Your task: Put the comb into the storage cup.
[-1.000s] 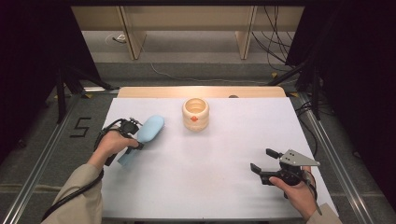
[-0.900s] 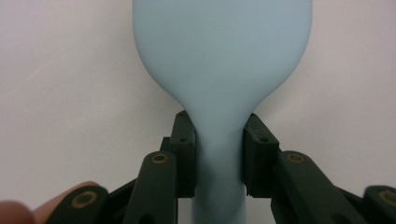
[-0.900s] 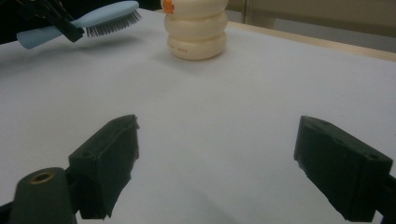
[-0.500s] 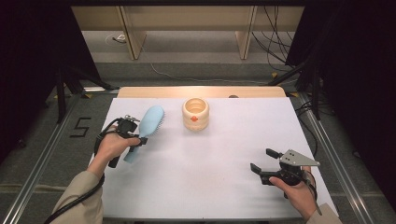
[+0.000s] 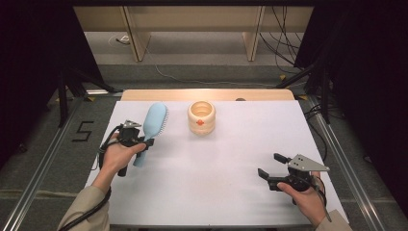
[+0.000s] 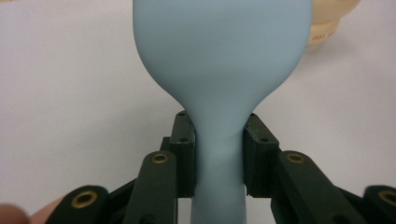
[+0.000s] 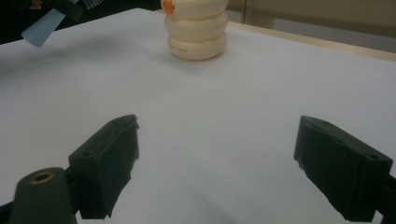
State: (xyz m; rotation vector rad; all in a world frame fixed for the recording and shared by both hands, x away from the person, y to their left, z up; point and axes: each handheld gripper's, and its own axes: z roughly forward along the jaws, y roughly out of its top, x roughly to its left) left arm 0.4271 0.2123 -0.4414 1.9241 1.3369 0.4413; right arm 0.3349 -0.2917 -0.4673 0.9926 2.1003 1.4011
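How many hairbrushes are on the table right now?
1: the light blue hairbrush, handle clamped in the left gripper, left of the cream ribbed cup.

Both grippers are matte black, brass-ringed pivot holes at their linkages. The right gripper [image 5: 270, 167] carries a grey three-cornered plate; the left gripper [image 5: 140, 140] trails a black cable toward six o'clock. Beige sleeves on both forearms.

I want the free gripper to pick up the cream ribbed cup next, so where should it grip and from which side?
Judging by its pose, come from above: the cup stands upright with its mouth open, apart from the hairbrush. Drop one finger of the open right gripper inside the mouth, one outside, and pinch the near wall. A side grasp looks less sure: its stacked bulging rings could slip.
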